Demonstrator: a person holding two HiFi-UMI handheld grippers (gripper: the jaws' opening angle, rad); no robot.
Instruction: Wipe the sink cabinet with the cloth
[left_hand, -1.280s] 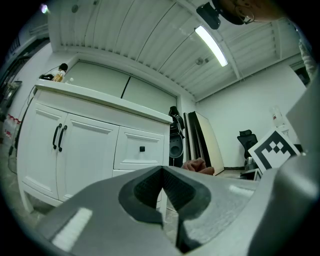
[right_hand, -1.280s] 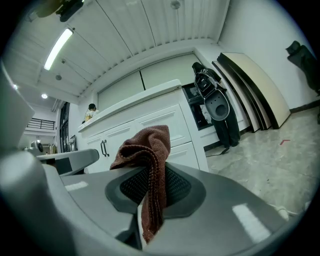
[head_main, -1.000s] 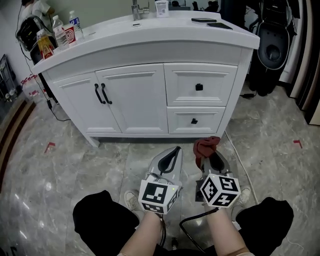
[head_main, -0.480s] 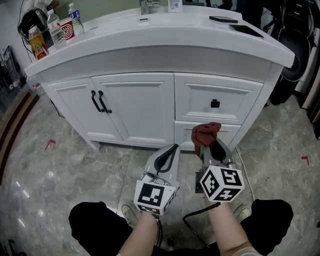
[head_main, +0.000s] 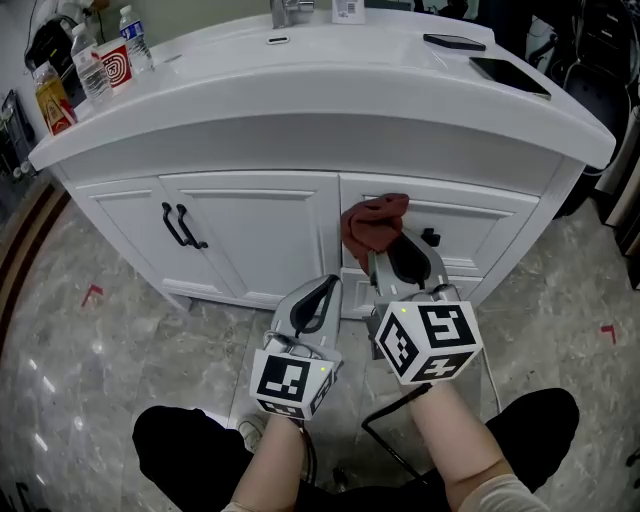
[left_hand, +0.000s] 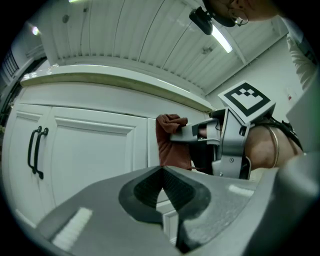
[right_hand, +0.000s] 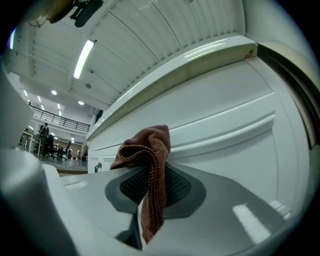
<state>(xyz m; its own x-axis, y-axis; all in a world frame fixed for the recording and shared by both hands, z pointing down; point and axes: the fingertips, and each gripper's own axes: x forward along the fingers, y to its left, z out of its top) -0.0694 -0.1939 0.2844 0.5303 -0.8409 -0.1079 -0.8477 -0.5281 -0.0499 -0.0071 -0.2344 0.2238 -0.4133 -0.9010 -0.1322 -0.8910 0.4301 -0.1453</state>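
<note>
Head view: right gripper (head_main: 400, 252) pinched cloth (head_main: 372, 224), wad ahead of tips facing sink cabinet (head_main: 250, 232) for wiping; left gripper (head_main: 322, 295) pressed together, empty, alongside.

The cloth (head_main: 372, 222) is rough, knitted fabric; the cabinet (head_main: 250, 235) looks smooth, white-painted, faintly glossy; its handles (head_main: 180, 225) look matt black; the floor (head_main: 80, 350) is polished, shiny stone tile.
</note>
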